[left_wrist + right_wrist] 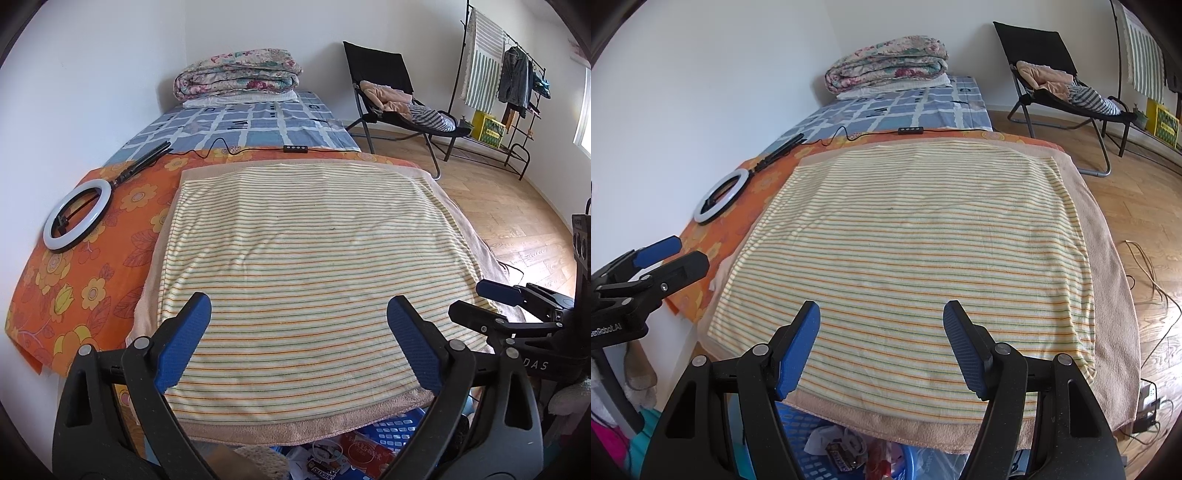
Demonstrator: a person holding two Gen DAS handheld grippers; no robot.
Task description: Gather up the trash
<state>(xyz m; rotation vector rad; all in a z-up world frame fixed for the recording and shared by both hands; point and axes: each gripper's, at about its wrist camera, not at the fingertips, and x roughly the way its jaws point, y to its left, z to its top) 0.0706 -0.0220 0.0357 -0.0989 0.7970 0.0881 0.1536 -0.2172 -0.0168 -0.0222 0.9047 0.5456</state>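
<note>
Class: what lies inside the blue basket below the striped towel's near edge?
The blue basket holds crumpled wrappers and a red packet. The striped towel covers its far part.

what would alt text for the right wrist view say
An open right tool with blue pads hovers over a striped towel spread flat on a bed, holding nothing. Below the towel's near edge, a blue basket holds wrappers; the left tool shows at the left edge, near a ring light.
</note>
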